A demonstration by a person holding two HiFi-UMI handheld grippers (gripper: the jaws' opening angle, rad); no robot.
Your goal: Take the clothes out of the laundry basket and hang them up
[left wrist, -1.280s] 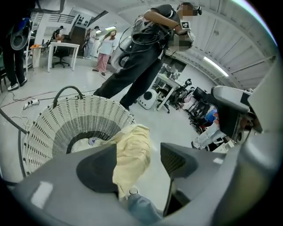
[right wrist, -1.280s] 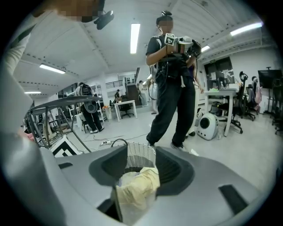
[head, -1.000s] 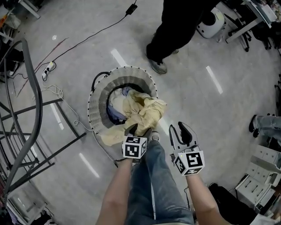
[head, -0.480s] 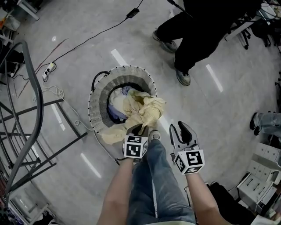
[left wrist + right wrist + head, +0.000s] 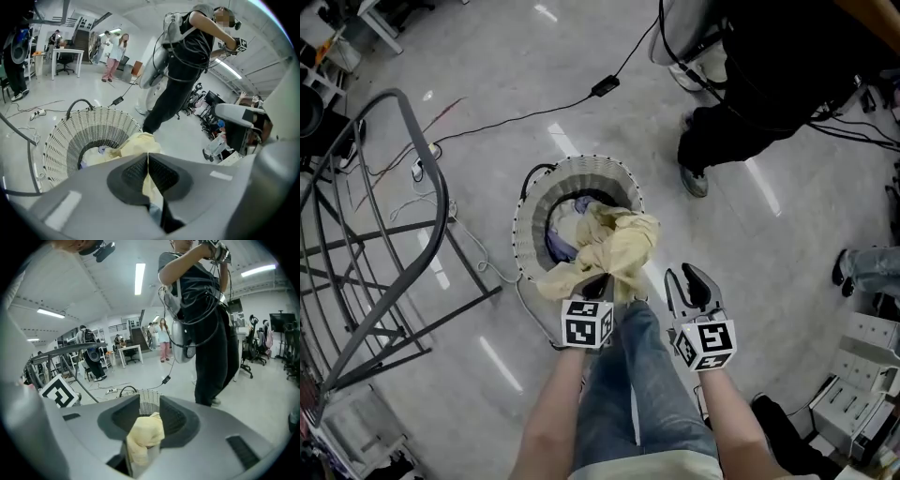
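Head view: left tongs (image 5: 602, 281) pinch crumpled yellow cloth (image 5: 617, 246).

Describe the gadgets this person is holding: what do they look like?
Each hand grips a tool, the left gripper and the right gripper: two black fingers and a white cube printed with black square markers. Close up, bodies are grey with dark ribbed pads. The forearms have no sleeves.

Laundry basket (image 5: 581, 161) on the floor ahead; garment (image 5: 619, 244) spills over its near rim into the left gripper (image 5: 598, 281); right gripper (image 5: 684, 281) beside it; rack (image 5: 442, 192) far left.
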